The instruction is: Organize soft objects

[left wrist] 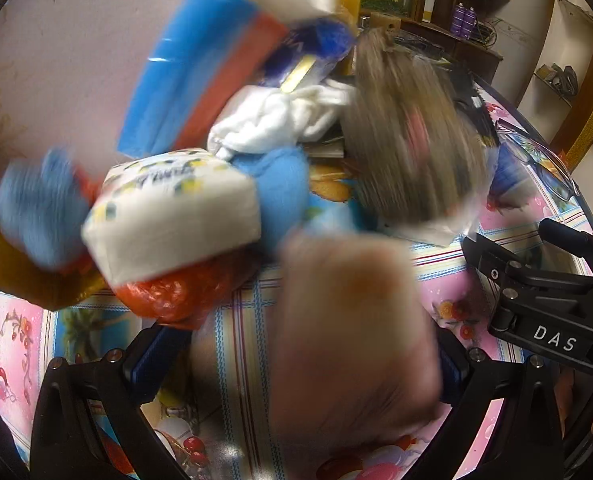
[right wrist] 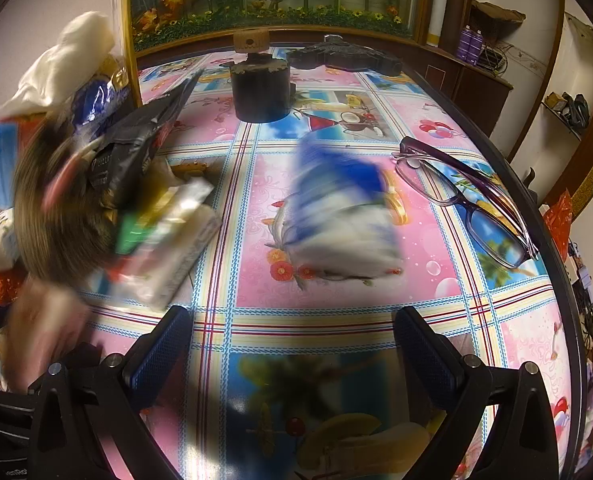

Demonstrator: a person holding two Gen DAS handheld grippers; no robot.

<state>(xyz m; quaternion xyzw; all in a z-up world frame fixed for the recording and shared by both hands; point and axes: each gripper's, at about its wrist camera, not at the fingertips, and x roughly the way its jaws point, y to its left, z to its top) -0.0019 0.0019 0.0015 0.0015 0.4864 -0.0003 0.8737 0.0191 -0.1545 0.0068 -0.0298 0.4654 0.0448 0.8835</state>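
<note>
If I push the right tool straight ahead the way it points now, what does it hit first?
Most likely the blurred blue-and-white soft item, which lies dead ahead between the open fingers of the right tool with only bare tablecloth before it. The glasses sit off to the right. Motion blur makes depth uncertain.

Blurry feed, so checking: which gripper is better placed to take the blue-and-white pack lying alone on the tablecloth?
Probably right: the right gripper is open, blue-and-white pack straight ahead. The left gripper faces the pile, a beige object between its fingers.
</note>
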